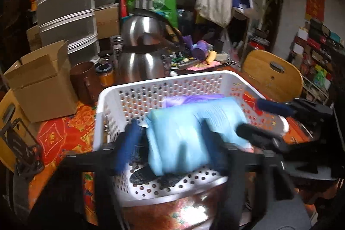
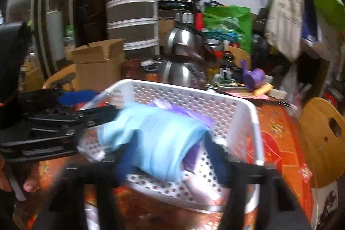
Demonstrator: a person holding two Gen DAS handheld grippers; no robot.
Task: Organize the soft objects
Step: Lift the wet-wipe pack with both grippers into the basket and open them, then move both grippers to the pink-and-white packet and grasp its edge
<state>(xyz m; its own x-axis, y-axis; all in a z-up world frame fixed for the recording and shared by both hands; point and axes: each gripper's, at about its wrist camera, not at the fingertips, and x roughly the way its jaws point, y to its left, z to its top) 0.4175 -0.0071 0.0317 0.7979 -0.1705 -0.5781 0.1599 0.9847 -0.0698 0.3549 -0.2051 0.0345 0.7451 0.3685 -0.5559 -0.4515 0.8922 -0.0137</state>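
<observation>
A white perforated basket (image 1: 163, 81) (image 2: 194, 89) stands on an orange-red tablecloth. A folded light blue cloth (image 1: 183, 135) (image 2: 159, 143) lies in it across a purple cloth (image 1: 194, 98) (image 2: 163, 105). My left gripper (image 1: 170, 143) straddles the blue cloth's near end, its blue-padded fingers wide apart and not pinching it. My right gripper (image 2: 171, 156) straddles the other end the same way, open. Each gripper also shows in the other's view, the right gripper (image 1: 269, 120) at the basket's right wall and the left gripper (image 2: 86, 105) at its left. A dark item (image 1: 146, 174) lies on the basket floor.
Behind the basket stand a steel kettle (image 1: 142, 46) (image 2: 183, 57), a brown jar (image 1: 84, 81), small jars and a cardboard box (image 1: 43, 83) (image 2: 99, 66). A grey drawer tower (image 1: 64, 3) rises behind them. A wooden chair back (image 1: 271, 77) (image 2: 323, 139) stands to the right. Bags hang above.
</observation>
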